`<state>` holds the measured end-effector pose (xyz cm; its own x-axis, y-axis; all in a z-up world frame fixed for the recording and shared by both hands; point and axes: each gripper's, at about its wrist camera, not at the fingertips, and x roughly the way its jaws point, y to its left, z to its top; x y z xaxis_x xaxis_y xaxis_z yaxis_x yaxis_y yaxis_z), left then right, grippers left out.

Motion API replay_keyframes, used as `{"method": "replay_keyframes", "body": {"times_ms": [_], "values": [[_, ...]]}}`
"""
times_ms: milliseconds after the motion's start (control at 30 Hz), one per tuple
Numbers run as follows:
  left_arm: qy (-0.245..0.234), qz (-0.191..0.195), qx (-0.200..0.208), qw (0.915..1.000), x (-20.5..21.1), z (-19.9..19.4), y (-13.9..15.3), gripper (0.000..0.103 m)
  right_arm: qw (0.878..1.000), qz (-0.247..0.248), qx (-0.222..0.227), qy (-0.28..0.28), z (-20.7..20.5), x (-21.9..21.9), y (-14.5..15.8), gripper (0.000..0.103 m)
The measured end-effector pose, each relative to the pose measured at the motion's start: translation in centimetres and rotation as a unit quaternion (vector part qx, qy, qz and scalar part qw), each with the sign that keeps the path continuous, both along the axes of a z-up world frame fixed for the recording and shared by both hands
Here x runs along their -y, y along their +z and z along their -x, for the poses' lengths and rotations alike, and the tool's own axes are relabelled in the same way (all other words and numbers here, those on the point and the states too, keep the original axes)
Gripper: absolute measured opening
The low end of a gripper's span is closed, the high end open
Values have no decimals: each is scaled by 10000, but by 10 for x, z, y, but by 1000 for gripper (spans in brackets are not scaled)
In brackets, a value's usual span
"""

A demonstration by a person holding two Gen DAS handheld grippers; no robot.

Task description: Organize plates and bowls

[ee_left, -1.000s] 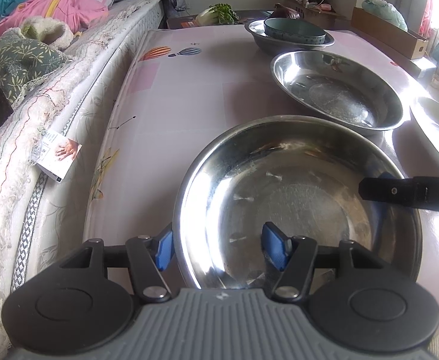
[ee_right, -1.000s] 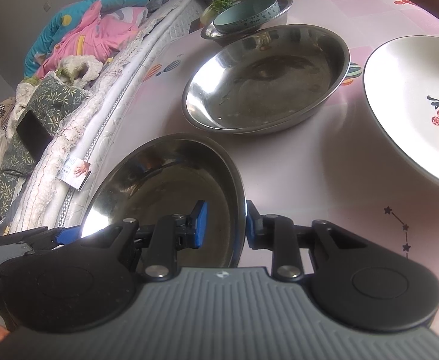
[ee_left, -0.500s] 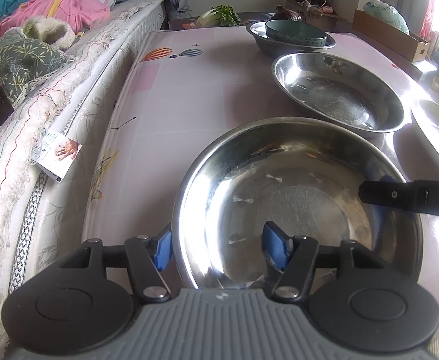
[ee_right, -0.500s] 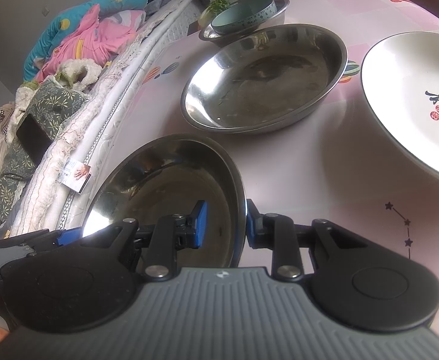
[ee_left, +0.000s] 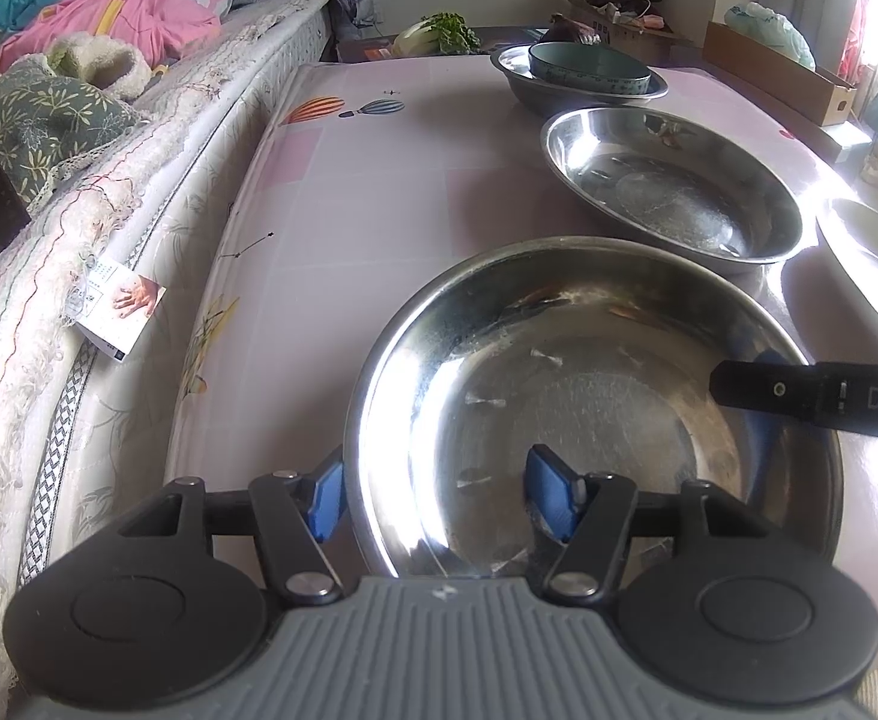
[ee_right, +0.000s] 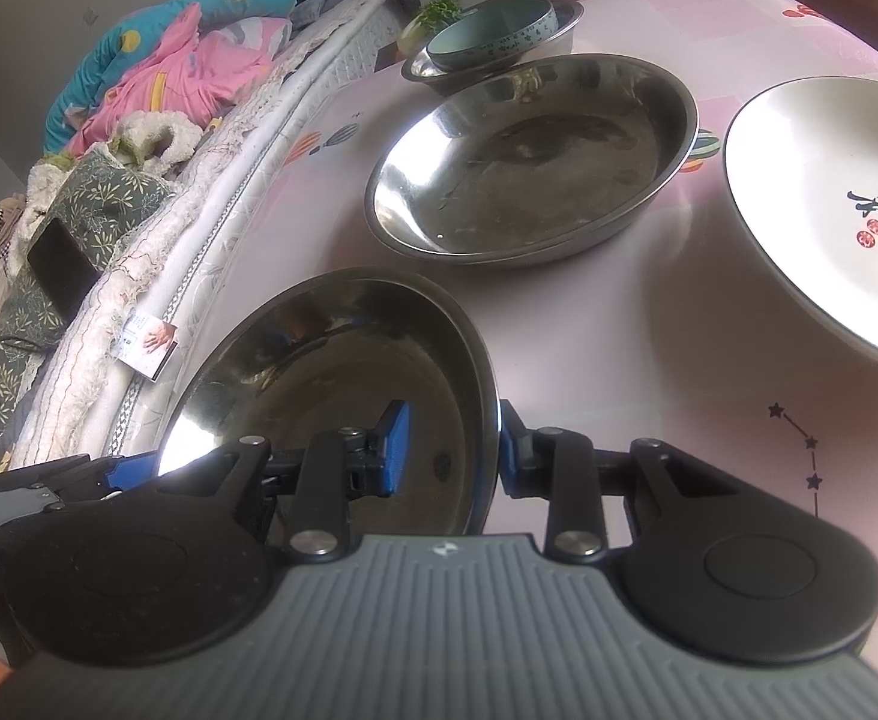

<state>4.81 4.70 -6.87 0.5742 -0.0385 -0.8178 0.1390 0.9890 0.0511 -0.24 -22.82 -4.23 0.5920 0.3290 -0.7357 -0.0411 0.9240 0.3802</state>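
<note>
The near steel plate (ee_left: 595, 396) sits at 6 o'clock on the bench (ee_left: 378, 192). Left tongs (ee_left: 439, 492) straddle its rim, wide, not pinching. Right tongs (ee_right: 448, 450), narrower, have just been opening around the opposite rim. Close both squarely, then lift level.

Three steel basins (ee_right: 342, 384) — one teal bowl (ee_right: 493, 30) — one white plate (ee_right: 829, 210)
</note>
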Motion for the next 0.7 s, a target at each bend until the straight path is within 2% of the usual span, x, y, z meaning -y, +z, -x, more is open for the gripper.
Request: {"method": "replay_keyframes", "body": {"times_ms": [700], "values": [[-17, -30, 76, 10000, 2, 6, 4, 63, 10000, 31, 89, 21, 2, -1, 4, 30]]}}
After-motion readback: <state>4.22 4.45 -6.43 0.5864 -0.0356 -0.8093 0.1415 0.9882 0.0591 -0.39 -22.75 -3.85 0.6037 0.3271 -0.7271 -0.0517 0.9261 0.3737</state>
